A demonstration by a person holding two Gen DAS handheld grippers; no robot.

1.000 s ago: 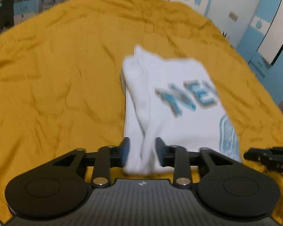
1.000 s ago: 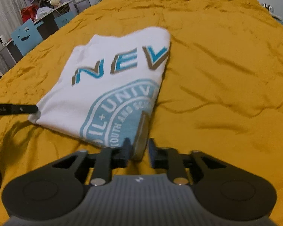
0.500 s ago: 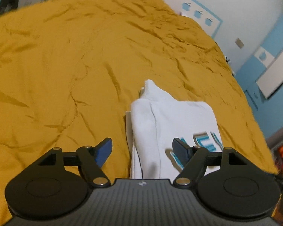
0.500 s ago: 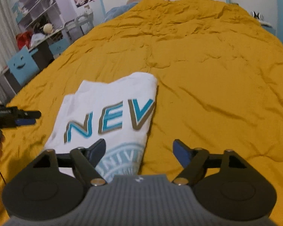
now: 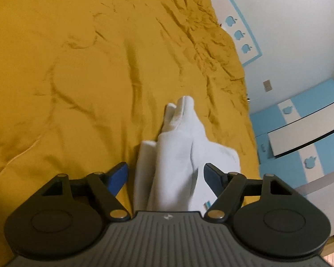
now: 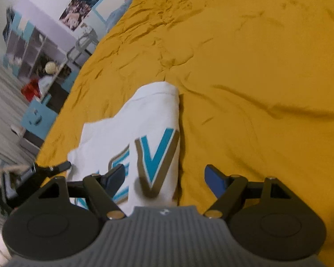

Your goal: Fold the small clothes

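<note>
A small white shirt with blue and tan letters lies folded on the mustard bedspread. In the left wrist view the shirt shows its white folded edge and sleeve. My left gripper is open and empty, its jaws wide on either side of the shirt's near edge. My right gripper is open and empty, over the shirt's right edge. The left gripper's tip shows at the shirt's left side in the right wrist view.
The bedspread spreads wide to the left and far side. A blue and white wardrobe stands past the bed's right edge. Shelves and a blue desk stand beyond the left edge.
Both grippers let go of the shirt a second ago and opened wide. Since then both have moved forward over the shirt and tilted.
</note>
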